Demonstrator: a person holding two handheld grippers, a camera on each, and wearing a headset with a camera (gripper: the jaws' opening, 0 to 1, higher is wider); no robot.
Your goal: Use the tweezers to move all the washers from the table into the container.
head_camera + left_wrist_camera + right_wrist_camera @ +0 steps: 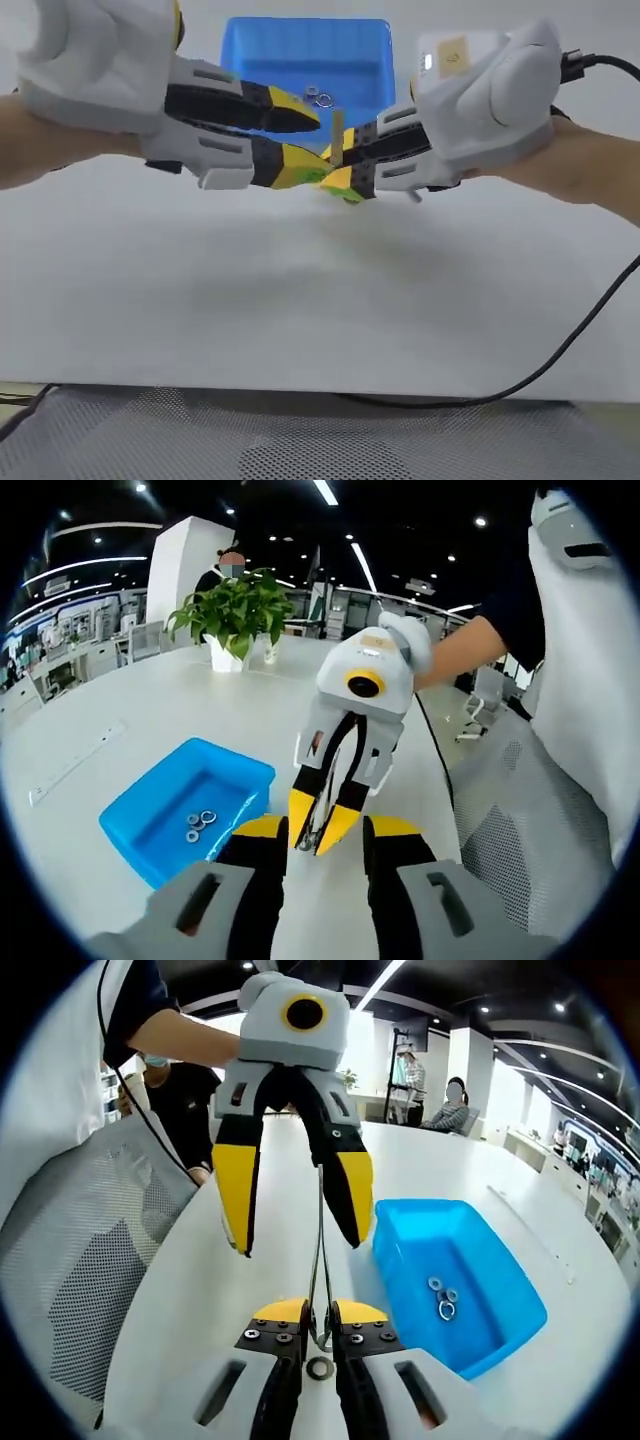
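Observation:
My right gripper is shut on the tweezers, a thin pair standing up out of its jaws. In the right gripper view the tweezers run from my right gripper up between the spread jaws of my left gripper, touching neither. My left gripper is open and faces the right one tip to tip above the white table. Behind them stands the blue container with a few washers lying in it. The washers sit near the container's middle. A small ring shows between my right jaws.
A black cable trails from the right gripper over the table's front edge. A grey mesh chair is below that edge. A potted plant stands at the table's far end. People stand in the background.

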